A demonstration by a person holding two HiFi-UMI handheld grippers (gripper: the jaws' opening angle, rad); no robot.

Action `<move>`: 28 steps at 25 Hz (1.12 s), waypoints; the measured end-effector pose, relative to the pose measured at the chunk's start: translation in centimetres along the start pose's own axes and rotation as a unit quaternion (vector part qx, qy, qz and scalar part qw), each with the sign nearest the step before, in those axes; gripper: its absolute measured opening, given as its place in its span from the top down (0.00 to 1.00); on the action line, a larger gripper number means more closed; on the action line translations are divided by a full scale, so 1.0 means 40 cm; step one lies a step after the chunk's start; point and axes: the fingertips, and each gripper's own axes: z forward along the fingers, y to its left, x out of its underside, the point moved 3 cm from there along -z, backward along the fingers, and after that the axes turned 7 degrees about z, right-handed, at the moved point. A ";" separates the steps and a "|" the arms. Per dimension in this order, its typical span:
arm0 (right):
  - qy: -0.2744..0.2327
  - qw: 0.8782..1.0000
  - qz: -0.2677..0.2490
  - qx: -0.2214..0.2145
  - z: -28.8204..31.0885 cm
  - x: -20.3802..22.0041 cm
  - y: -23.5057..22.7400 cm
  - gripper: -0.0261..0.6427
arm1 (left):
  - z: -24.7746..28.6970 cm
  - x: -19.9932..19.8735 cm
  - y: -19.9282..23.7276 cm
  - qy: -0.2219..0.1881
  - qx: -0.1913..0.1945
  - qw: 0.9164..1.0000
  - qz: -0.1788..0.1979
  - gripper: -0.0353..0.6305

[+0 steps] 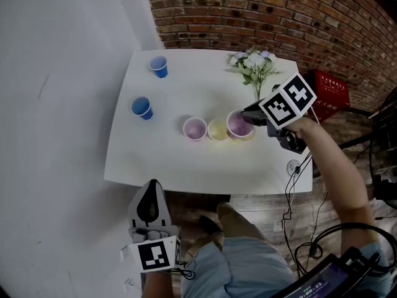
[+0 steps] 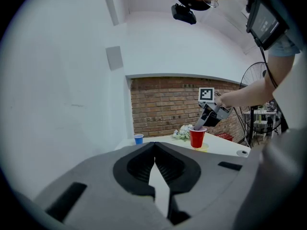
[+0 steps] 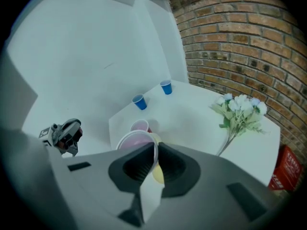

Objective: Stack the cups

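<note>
The right gripper [image 3: 156, 146] has its fingers clamped on the near rim of a cup [image 3: 136, 140], one finger inside the mouth and one outside, with the thin wall pinched between them. The held cup is red on the outside, with a white lip and a pale pinkish inside, and its mouth faces up with a slight tilt. It sits directly over a yellow cup [image 3: 159, 173], whose edge shows just beneath it. From the left gripper view its base is down at that yellow rim, but how far it has gone in cannot be told.

Just beyond it along the white worktop [image 1: 186, 166] stands a second yellow cup [image 1: 218, 130], upright. Touching or nearly touching that one is another red cup [image 1: 195, 128] with the same pale inside. Well apart, toward the far left corner, stand the near blue cup [image 1: 141, 107] and the far blue cup [image 1: 159, 66], both upright. A bunch of white flowers [image 1: 254, 66] lies by the far edge, near the brick wall.

The left gripper [image 2: 154, 146] hangs off the near edge of the worktop, its fingers together at the tips with nothing between them.
</note>
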 end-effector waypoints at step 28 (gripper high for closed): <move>0.009 0.999 0.041 -0.023 0.032 0.013 -0.014 0.91 | -0.005 0.015 0.015 0.002 -0.007 1.000 -0.005 0.93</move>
